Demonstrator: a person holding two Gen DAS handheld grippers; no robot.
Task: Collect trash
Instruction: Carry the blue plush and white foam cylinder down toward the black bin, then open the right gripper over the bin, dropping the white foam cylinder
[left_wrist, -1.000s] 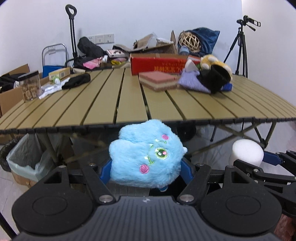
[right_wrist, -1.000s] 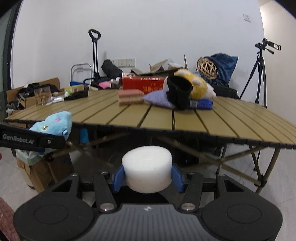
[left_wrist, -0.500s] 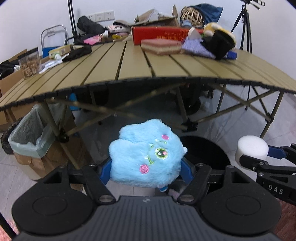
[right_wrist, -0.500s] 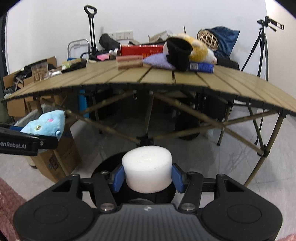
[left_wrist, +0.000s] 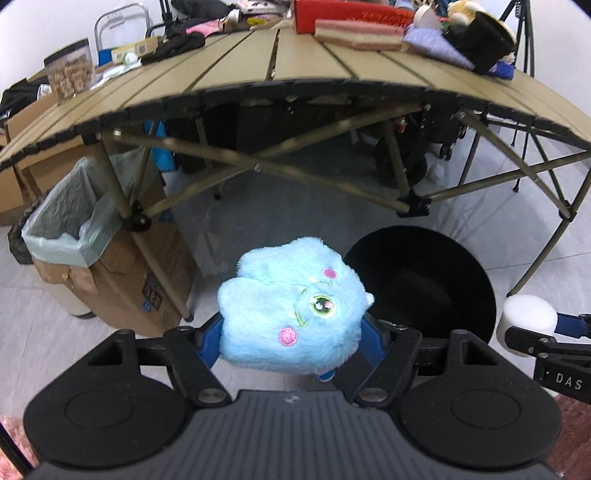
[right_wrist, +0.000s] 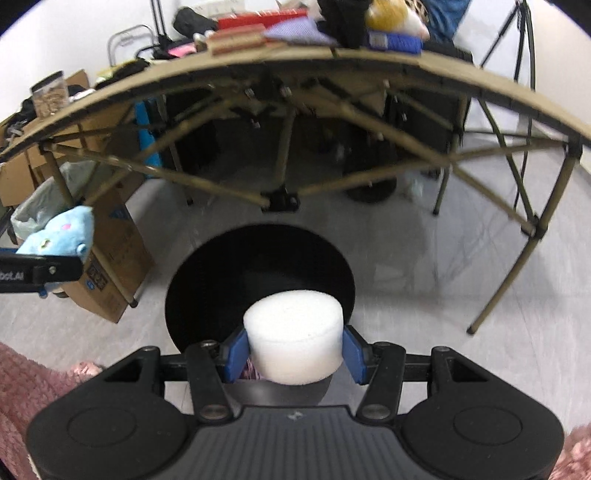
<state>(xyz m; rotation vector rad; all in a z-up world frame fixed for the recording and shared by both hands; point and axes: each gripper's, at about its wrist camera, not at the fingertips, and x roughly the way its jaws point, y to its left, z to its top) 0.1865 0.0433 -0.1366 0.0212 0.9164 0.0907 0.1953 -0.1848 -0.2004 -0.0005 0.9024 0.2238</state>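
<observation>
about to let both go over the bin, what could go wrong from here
The blue plush toy in the left gripper sits nearer the black bin's left rim than its middle, so it may land on the floor. The white foam cylinder in the right gripper is near the bin's close rim and could bounce out.

Recording studio room: camera tripod (left_wrist: 522, 40), cluttered folding table (left_wrist: 258, 66)

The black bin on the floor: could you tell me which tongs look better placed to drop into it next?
Right, probably. The right tongs hold the white foam cylinder over the black bin opening, while the left tongs with the blue plush toy sit off its left rim.
</observation>
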